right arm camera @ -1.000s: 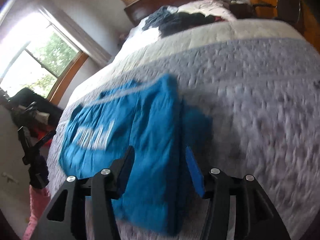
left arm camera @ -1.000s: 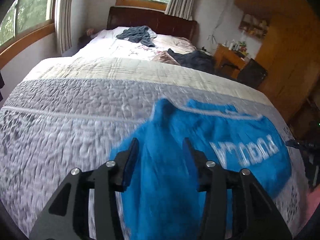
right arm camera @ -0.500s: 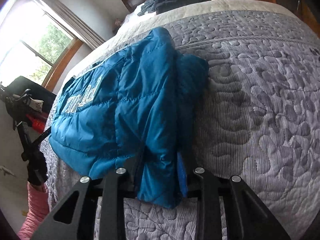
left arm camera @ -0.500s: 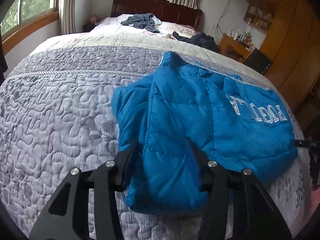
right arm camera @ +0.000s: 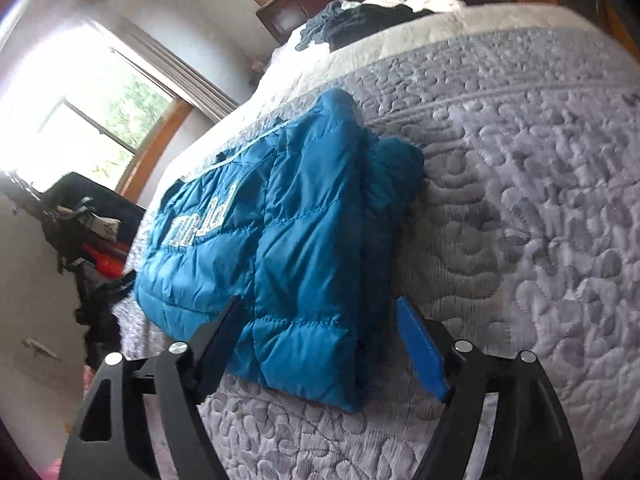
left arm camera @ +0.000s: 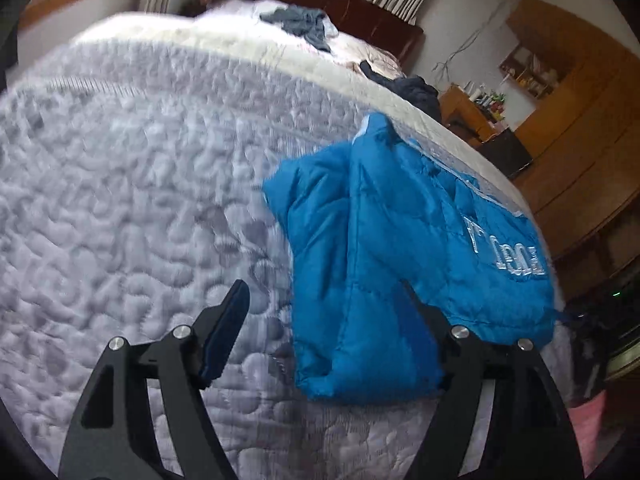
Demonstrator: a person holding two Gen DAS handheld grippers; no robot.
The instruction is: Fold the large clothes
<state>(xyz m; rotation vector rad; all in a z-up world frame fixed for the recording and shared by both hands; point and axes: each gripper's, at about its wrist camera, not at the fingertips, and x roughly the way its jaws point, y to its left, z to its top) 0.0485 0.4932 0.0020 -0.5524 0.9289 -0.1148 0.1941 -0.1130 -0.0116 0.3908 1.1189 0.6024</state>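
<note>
A blue puffer jacket [left arm camera: 400, 240] with white lettering lies folded on the grey quilted bed cover [left arm camera: 140, 200]. One sleeve is laid over its body. My left gripper [left arm camera: 324, 320] is open wide just above the jacket's near edge, and its right finger overlaps the fabric without pinching it. In the right wrist view the same jacket [right arm camera: 300, 220] lies ahead, and my right gripper [right arm camera: 320, 344] is open with the jacket's near corner between its spread fingers. Neither gripper holds anything.
Loose dark and grey clothes [left arm camera: 304, 24] are piled near the wooden headboard. A wooden wardrobe [left arm camera: 580, 140] and a cluttered nightstand [left arm camera: 476, 104] stand beside the bed. A black stand with gear [right arm camera: 88, 240] is at the bed's foot below a bright window [right arm camera: 80, 120].
Both grippers have gone from closed on the jacket's near edge to wide open, and the jacket now rests on the quilt. The left gripper has shifted left and drawn back a little.
</note>
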